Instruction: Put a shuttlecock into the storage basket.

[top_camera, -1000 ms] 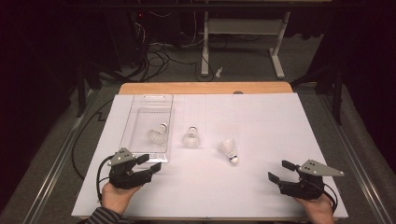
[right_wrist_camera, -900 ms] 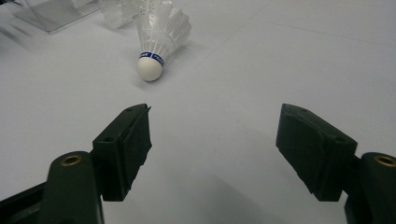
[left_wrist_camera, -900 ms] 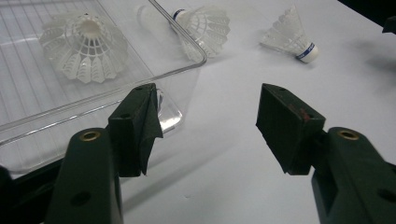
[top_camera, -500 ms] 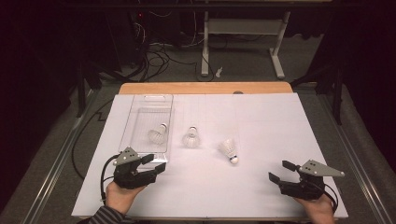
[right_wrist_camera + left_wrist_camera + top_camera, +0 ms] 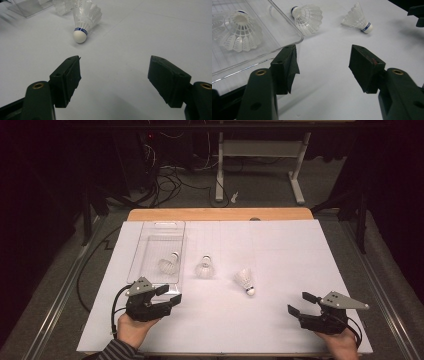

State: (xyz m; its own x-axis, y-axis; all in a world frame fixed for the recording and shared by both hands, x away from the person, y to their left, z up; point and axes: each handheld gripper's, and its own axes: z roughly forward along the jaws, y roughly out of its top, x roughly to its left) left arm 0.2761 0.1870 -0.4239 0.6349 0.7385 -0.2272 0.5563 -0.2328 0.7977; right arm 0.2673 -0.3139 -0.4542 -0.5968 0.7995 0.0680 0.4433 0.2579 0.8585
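Three white shuttlecocks lie on the white table sheet. One [image 5: 169, 265] [image 5: 240, 32] sits inside the clear plastic tray [image 5: 162, 224]. A second [image 5: 204, 267] [image 5: 308, 17] stands just right of the tray. The third [image 5: 244, 280] [image 5: 85, 17] lies on its side, cork toward the front. My left gripper [image 5: 171, 294] [image 5: 322, 62] is open by the tray's near right corner [image 5: 262, 56], with nothing between the jaws. My right gripper [image 5: 299, 303] [image 5: 115, 72] is open at the front right, a short way from the third shuttlecock.
The white sheet [image 5: 280, 250] covers a wooden table whose far edge [image 5: 220, 214] shows. Beyond it are cables and a desk frame [image 5: 260, 150] on the floor. In the left gripper view the right gripper [image 5: 417, 15] shows at the top right corner.
My left gripper has shifted a little to the right, toward the tray's near corner. The right gripper and the shuttlecocks have stayed still.
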